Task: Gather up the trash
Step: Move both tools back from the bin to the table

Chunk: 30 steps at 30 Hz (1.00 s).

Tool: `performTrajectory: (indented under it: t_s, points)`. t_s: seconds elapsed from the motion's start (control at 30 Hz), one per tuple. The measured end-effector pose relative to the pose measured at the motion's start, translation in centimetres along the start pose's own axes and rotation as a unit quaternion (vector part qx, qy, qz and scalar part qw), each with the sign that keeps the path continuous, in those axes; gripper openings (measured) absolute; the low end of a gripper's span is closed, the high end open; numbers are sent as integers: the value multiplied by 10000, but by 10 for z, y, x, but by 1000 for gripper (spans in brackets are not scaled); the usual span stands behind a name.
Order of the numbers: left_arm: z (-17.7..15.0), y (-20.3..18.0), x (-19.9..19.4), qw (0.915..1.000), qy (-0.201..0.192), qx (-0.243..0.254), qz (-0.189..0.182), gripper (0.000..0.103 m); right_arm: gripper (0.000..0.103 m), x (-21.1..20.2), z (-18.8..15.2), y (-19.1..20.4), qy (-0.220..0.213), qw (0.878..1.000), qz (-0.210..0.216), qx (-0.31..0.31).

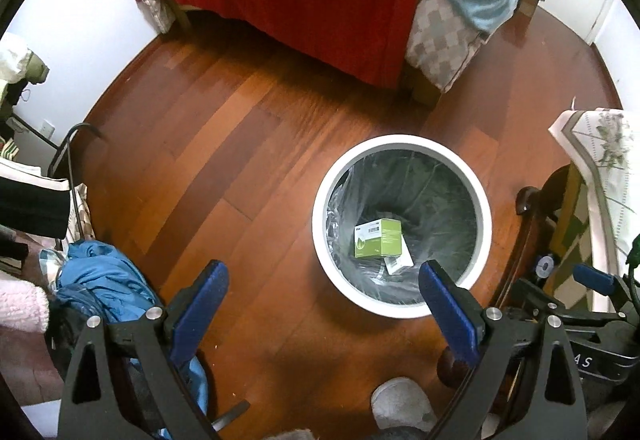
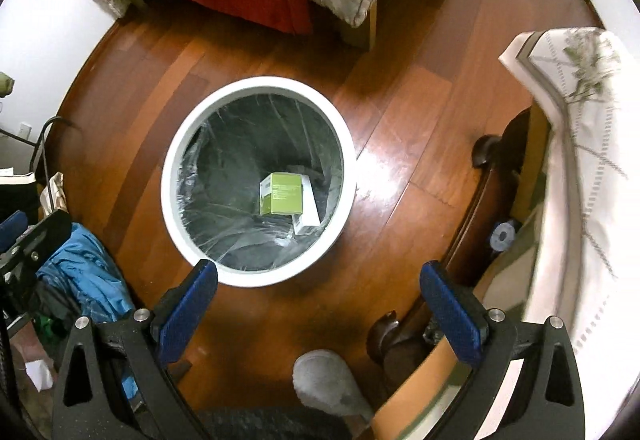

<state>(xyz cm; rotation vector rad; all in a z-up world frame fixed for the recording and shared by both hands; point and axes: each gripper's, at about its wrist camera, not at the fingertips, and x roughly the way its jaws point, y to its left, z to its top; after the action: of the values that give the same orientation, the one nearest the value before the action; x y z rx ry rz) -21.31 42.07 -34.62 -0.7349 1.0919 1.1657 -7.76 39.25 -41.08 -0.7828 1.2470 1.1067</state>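
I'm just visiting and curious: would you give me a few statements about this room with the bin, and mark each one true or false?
1. The white bin holds a green box. True.
2. The left gripper clamps a piece of trash. False: its jaws stand open with nothing between them.
3. The bin is lined with a plastic bag. True.
4. The right gripper is shut. False: its jaws stand wide open and empty.
5. The bin stands on a carpet. False: it stands on a wooden floor.
6. A white box lies beside the green one in the bin. True.
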Motion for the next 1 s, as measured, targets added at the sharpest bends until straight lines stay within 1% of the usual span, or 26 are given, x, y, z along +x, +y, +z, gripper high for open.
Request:
performTrajectory:
  t_s: [0.2, 0.47, 0.6, 0.77, 0.87, 0.9, 1.0]
  points:
    - [-14, 2, -47, 9995, -288, -19, -90, 97, 102, -60, -18, 1, -436, 9990, 49, -80]
    - [-40, 6, -126, 9968, -774, -52, -198, 97, 102, -152, -57, -2, -1026, 9943, 237, -142]
    - [-54, 5, -160, 9948, -994, -38, -212, 97, 102, -188, -76, -5, -1259, 9913, 338, -163]
    - [-66, 1, -193, 9925, -1218, 5, -122, 97, 102, -229, -99, -7, -1532, 9866, 514, -202]
    - [-72, -5, -208, 9919, -1270, 21, -29, 97, 102, -249, -113, -13, -1667, 9836, 675, -129]
    - [-74, -6, -211, 9916, -1292, 32, -55, 97, 102, -257, -119, -19, -1702, 9822, 794, -35]
    - [-81, -22, -225, 9906, -1357, 86, -112, 97, 102, -273, -136, -40, -1782, 9791, 953, 219]
